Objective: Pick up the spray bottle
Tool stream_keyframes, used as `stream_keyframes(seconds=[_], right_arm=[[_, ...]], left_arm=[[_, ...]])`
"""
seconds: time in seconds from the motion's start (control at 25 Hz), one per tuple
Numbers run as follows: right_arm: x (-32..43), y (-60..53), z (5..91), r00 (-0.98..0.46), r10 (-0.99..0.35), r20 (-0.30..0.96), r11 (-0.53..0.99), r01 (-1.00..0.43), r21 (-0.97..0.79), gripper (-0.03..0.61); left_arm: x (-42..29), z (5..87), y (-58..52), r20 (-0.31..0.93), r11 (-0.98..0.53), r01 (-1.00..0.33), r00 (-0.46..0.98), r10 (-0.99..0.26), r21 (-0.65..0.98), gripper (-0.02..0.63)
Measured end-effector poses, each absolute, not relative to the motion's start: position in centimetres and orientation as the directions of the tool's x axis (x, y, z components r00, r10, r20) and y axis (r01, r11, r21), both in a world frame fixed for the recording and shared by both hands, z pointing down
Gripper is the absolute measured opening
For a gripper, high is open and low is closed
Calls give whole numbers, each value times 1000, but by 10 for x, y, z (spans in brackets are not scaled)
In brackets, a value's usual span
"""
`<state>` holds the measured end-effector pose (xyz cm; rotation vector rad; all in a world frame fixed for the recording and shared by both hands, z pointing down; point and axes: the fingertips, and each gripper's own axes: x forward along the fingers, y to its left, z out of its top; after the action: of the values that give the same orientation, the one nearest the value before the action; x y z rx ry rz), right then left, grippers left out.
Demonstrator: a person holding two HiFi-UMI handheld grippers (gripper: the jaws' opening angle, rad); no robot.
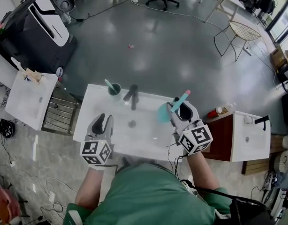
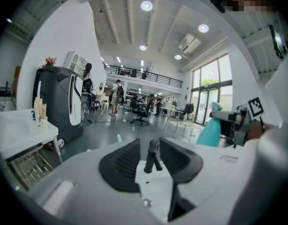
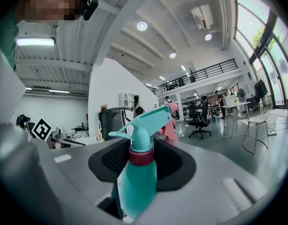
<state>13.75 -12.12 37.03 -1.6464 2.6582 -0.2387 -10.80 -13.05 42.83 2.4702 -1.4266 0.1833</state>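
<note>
- The head view alone gives the layout: a white bench [image 1: 94, 103] with a sunken basin, a black faucet [image 1: 131, 97] and a green cup [image 1: 114, 89] holding a toothbrush at its far edge.
- In that view the right gripper [image 1: 180, 108] holds the spray bottle [image 1: 163, 112] over the right part of the bench. The left gripper [image 1: 102, 124] hangs over the near left part, well apart from it.
- Only the right gripper view shows the grip up close. The dark ribbed pads press on the bottle's smooth teal body from both sides, and the bottle stands upright.
- That view also shows the bottle's make: a rounded plastic shoulder, a dark red collar, a teal trigger head and a pink nozzle tip.
- The left gripper view shows its jaws a narrow way apart with nothing between them. The faucet appears beyond the gap.
- No view shows whether the bottle's base touches the bench.
</note>
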Motion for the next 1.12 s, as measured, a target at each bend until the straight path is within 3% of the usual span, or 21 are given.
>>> stream_keyframes(seconds=[1.12], right_arm=[[179, -111, 383, -523, -849, 74, 511, -850, -129, 155]], left_arm=[[-60, 437, -103, 254, -411, -897, 441, -861, 163, 126]])
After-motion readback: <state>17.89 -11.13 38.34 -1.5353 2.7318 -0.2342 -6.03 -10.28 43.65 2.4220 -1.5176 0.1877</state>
